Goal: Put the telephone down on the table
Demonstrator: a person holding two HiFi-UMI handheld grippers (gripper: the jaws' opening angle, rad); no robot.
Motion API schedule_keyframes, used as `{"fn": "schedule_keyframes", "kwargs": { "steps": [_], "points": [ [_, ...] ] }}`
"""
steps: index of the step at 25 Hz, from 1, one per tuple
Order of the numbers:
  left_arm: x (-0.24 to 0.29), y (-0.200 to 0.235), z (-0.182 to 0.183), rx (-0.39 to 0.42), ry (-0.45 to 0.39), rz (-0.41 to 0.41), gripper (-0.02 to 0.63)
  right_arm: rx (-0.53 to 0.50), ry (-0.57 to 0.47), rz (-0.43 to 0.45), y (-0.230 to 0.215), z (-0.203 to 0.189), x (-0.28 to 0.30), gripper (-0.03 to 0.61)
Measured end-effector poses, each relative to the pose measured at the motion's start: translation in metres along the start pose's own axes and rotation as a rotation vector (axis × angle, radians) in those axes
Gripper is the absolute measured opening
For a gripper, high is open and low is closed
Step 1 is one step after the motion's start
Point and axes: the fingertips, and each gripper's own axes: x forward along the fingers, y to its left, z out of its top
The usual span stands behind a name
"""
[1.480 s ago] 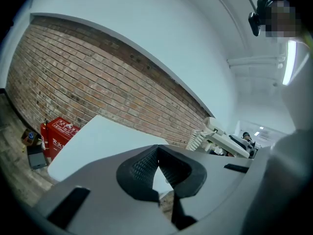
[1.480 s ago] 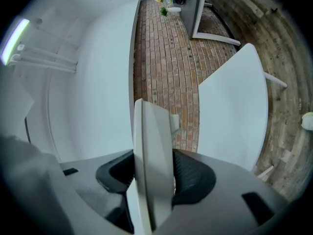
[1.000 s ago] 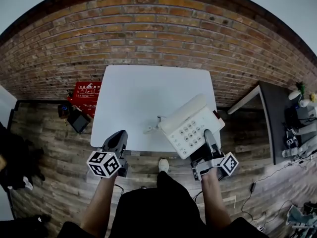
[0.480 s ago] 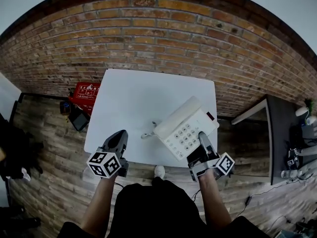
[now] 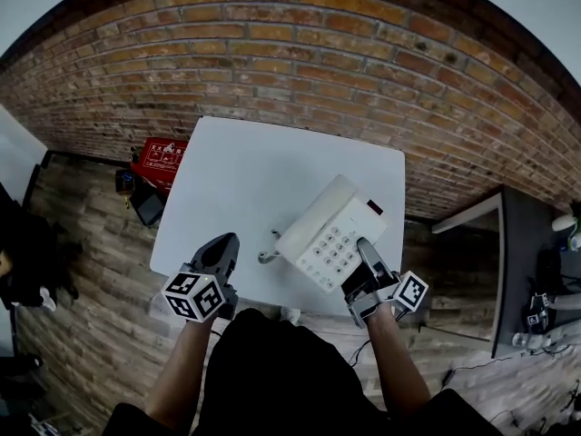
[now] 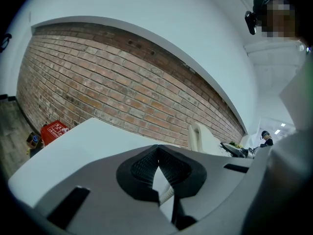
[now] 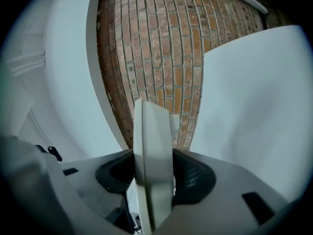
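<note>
The white telephone, handset on its cradle and keypad up, is over the front right part of the white table. My right gripper is shut on its near edge. In the right gripper view that edge stands between the pads. I cannot tell whether the base touches the table. A cord trails from its left side onto the tabletop. My left gripper is shut on nothing at the table's front left edge. The left gripper view has the handset beyond its jaws.
A brick wall runs behind the table. On the wooden floor to the left lie a red box and a dark device. A dark desk stands to the right. The person's dark-clothed legs are against the table's front edge.
The telephone and my right gripper have moved left and farther in over the table. The left gripper has held its place at the front edge.
</note>
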Motion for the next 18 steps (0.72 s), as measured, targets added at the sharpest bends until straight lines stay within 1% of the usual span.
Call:
{"fn": "schedule_keyframes", "kwargs": {
  "steps": [3, 7, 13, 18],
  "points": [
    [0.001, 0.004, 0.0, -0.006, 0.007, 0.016, 0.012, 0.007, 0.048, -0.002, -0.009, -0.002, 0.01, 0.216],
    [-0.006, 0.02, 0.002, -0.018, 0.017, 0.054, 0.012, 0.01, 0.125, -0.011, -0.021, -0.013, 0.032, 0.216],
    [-0.009, 0.048, 0.007, -0.022, 0.028, 0.093, 0.012, 0.033, 0.249, 0.007, -0.038, -0.043, 0.068, 0.216],
    [-0.011, 0.072, 0.014, -0.034, 0.027, 0.121, 0.012, 0.065, 0.342, 0.003, -0.059, -0.072, 0.092, 0.216]
  ]
}}
